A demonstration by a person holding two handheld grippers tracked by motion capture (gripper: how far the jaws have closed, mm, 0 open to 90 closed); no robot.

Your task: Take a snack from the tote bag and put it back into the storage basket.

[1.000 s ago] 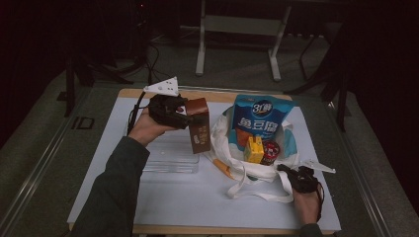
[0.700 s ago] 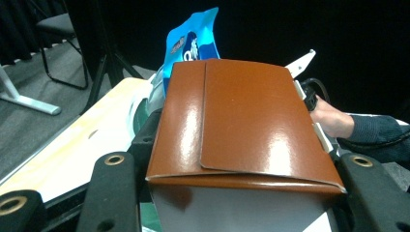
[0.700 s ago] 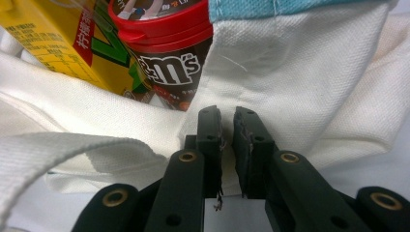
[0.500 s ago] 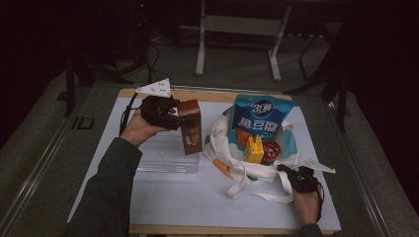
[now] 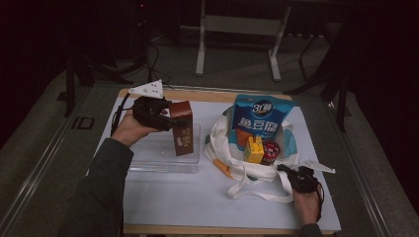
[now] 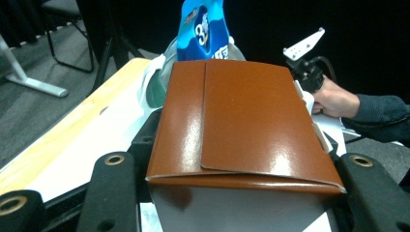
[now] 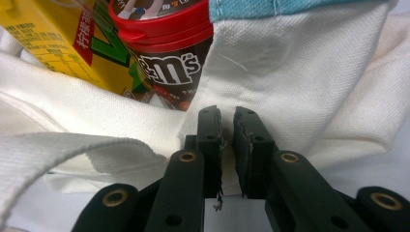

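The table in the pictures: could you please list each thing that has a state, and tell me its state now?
left gripper: shut on the brown carton.
brown carton: upright, held above the clear tray.
clear tray: open-topped; nothing visible lying in it.
right gripper: shut on the white bag's cloth.
white bag: mouth open, items inside.
blue pouch: upright in the bag.
yellow carton: upright in the bag.
red-lidded tub: lid on.

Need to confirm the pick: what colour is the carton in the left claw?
Brown top, white side below; the carton shows best in the left gripper view.
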